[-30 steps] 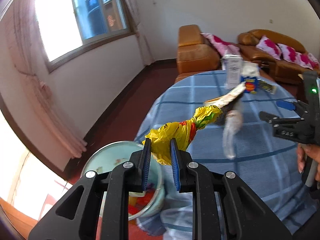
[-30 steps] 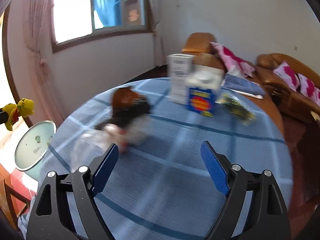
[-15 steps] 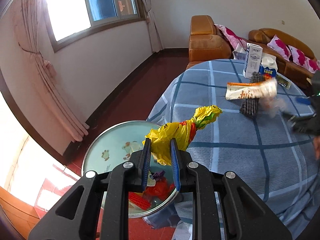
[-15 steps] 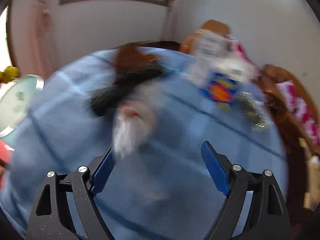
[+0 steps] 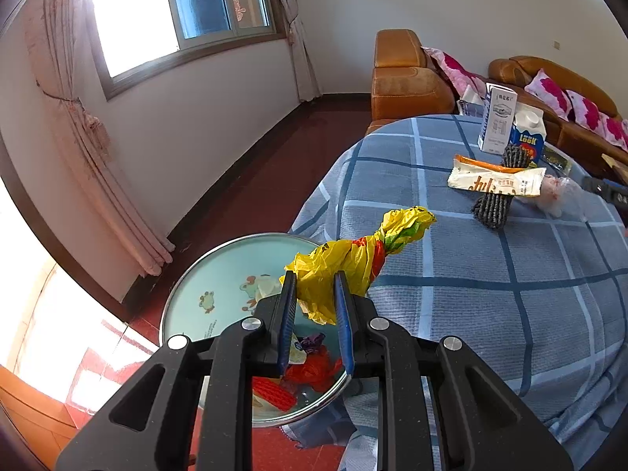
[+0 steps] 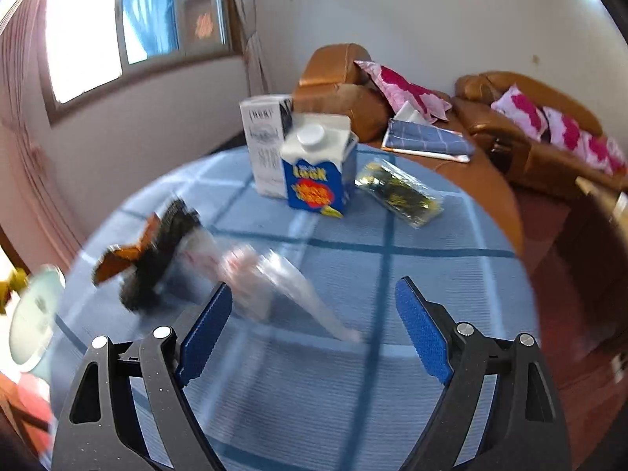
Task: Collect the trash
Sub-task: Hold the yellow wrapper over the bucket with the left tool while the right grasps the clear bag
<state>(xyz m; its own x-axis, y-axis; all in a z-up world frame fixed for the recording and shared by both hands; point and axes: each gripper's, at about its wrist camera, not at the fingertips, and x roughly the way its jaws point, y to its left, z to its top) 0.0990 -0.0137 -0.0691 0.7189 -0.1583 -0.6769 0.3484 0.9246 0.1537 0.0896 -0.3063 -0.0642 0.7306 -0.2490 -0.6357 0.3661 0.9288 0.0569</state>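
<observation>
My left gripper (image 5: 312, 310) is shut on a crumpled yellow plastic bag (image 5: 353, 255) and holds it over the rim of a pale blue trash bin (image 5: 204, 286) that stands on the floor beside the table and holds red and white scraps. My right gripper (image 6: 314, 325) is open and empty above the blue checked tablecloth (image 6: 353, 392), just in front of a clear plastic bag (image 6: 282, 286). A cream snack wrapper (image 5: 494, 182) lies across a dark knitted roll (image 5: 494, 200). The roll also shows blurred in the right wrist view (image 6: 157, 259).
A white carton (image 6: 263, 145), a blue and white Look carton (image 6: 320, 168) and a shiny green-gold packet (image 6: 400, 192) stand at the table's far side. Orange sofas (image 5: 404, 78) with pink cushions lie beyond. A window (image 5: 176, 11) and curtain are to the left.
My left gripper has carried the yellow bag left and down from over the table to above the bin. My right gripper has swung over the table and stays open.
</observation>
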